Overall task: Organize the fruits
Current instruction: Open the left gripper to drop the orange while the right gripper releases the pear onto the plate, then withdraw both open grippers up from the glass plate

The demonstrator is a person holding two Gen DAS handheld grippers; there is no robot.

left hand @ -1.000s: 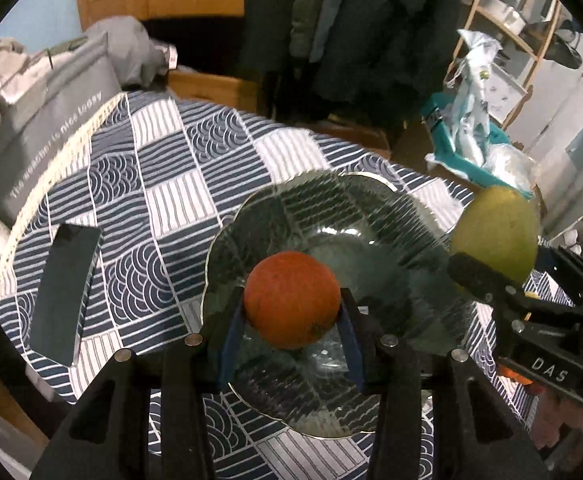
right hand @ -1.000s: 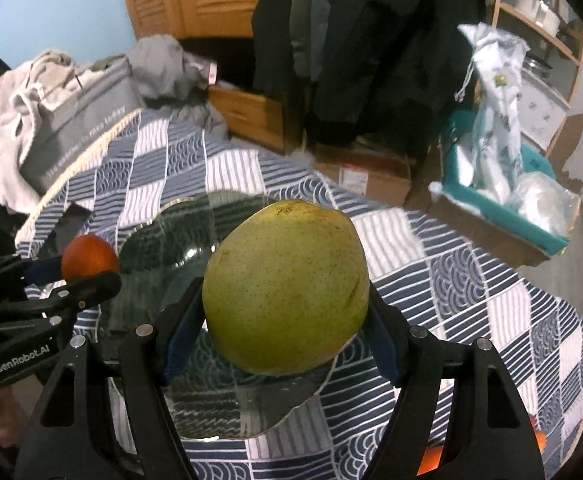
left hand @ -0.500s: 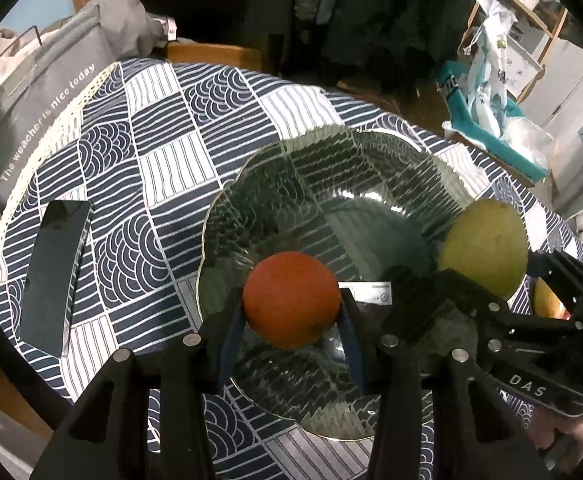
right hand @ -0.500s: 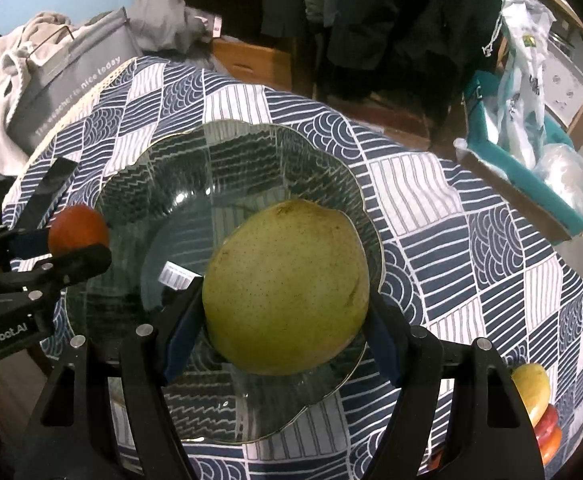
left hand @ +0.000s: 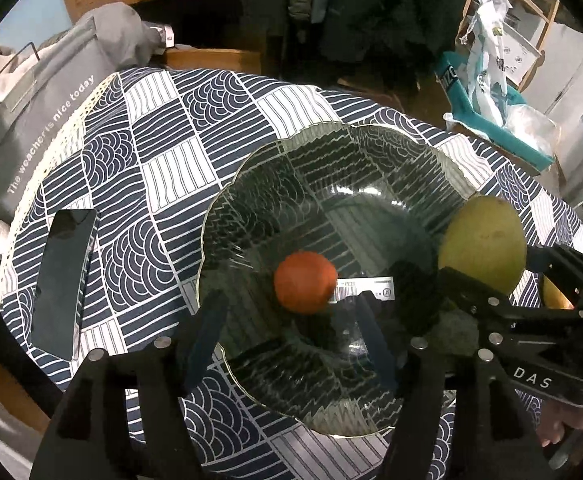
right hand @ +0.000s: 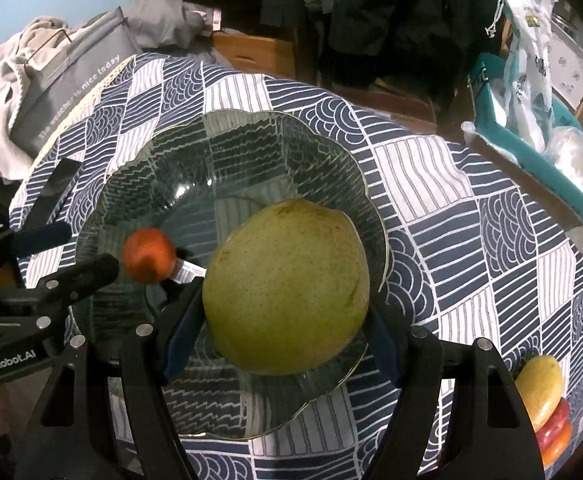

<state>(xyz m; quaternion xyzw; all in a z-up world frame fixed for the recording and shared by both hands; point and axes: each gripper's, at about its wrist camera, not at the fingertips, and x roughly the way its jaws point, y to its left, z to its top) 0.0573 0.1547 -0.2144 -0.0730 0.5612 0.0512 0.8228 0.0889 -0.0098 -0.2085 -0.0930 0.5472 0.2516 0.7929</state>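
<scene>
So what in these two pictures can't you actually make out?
- Barcode label in the glass bowl: left wrist view, print too small, one end behind the orange.
- Fruits at the table edge: right wrist view, cut off by the frame's rim, kinds unclear.
- Underside of the green fruit: hidden, so contact with the bowl is unclear.

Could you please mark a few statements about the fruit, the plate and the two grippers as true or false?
1. The orange fruit lies in the glass plate. True.
2. The right gripper holds nothing. False: its jaws grip the green fruit.
3. The left gripper still clamps the orange fruit. False: its jaws are opening, clear of it.
4. A dark phone lies on the patterned tablecloth. True.
</scene>
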